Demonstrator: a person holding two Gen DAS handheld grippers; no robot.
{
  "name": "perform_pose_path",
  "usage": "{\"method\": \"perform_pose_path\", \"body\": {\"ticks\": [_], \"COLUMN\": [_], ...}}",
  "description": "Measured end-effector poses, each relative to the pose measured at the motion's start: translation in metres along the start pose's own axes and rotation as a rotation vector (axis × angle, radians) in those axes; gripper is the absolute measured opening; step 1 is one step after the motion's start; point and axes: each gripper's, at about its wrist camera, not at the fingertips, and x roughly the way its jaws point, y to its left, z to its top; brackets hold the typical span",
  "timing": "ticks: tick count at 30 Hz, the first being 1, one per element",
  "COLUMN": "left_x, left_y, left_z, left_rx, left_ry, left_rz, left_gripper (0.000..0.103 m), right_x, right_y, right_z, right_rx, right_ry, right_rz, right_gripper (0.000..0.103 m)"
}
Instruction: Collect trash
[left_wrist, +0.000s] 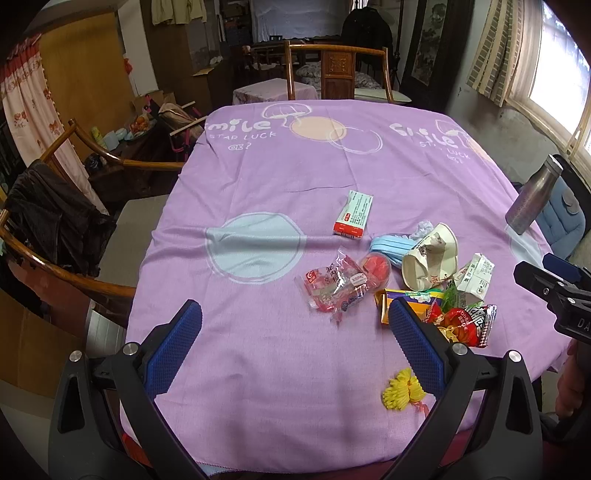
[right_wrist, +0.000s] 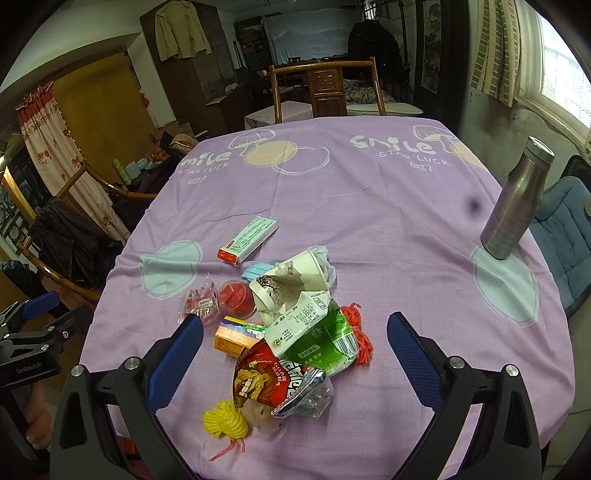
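Observation:
Trash lies heaped on the purple tablecloth (left_wrist: 295, 177). A crushed paper cup (left_wrist: 430, 258) (right_wrist: 291, 284), a green-and-white carton (right_wrist: 314, 336) (left_wrist: 476, 277), a red snack bag (right_wrist: 273, 380) (left_wrist: 465, 325), an orange box (right_wrist: 231, 338) (left_wrist: 406, 297), a blue face mask (left_wrist: 388, 245), a red jelly cup (right_wrist: 236, 297) (left_wrist: 378, 267), a clear red wrapper (left_wrist: 332, 288) (right_wrist: 201, 304), a medicine box (left_wrist: 354, 216) (right_wrist: 247, 238) and a yellow foam net (left_wrist: 402, 393) (right_wrist: 225, 419). My left gripper (left_wrist: 295, 332) stands open, empty, left of the pile. My right gripper (right_wrist: 295, 343) is open over the snack bag and carton.
A steel bottle (right_wrist: 517, 206) (left_wrist: 530, 195) stands at the table's right edge. Wooden chairs (left_wrist: 336, 74) (left_wrist: 66, 221) surround the table; a blue cushioned seat (right_wrist: 565, 236) is at the right. An orange-red yarn piece (right_wrist: 360, 332) lies beside the carton.

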Motion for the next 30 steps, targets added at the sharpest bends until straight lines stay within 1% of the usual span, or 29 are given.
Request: {"method": "perform_pose_path", "body": {"ticks": [17, 19, 21, 26, 28, 29, 30], "left_x": [0.0015, 0.0031, 0.0058, 0.0079, 0.0074, 0.0081, 0.0067], "left_y": [0.0006, 0.0006, 0.0019, 0.0023, 0.0031, 0.0033, 0.0045], "left_z": [0.0, -0.0012, -0.0023, -0.0031, -0.002, -0.0026, -0.001], "left_rx": [-0.014, -0.024, -0.049, -0.057, -0.074, -0.075, -0.095], "left_ry": [0.012, 0.027, 0.037, 0.039, 0.02, 0.023, -0.001], "left_rz": [-0.018, -0.032, -0.062, -0.069, -0.086, -0.086, -0.106], "left_gripper": [0.097, 0.097, 0.097, 0.097, 0.097, 0.097, 0.097], "right_x": [0.0002, 0.0003, 0.0005, 0.001, 0.002, 0.003, 0.003], "right_y": [-0.0008, -0.0008, -0.0008, -0.0004, -0.0001, -0.0002, 0.0001], "right_z": [-0.0006, -0.0008, -0.0009, -0.0016, -0.0026, -0.0034, -0.0041], "right_rx": [0.006, 0.007, 0.008, 0.009, 0.01, 0.012, 0.013], "right_ry": [-0.003, -0.005, -0.005, -0.004, 0.009, 0.015, 0.017], "right_rz": [0.004, 0.006, 0.009, 0.009, 0.009, 0.012, 0.013], "right_gripper": [0.097, 0.097, 0.097, 0.097, 0.097, 0.097, 0.097]}}
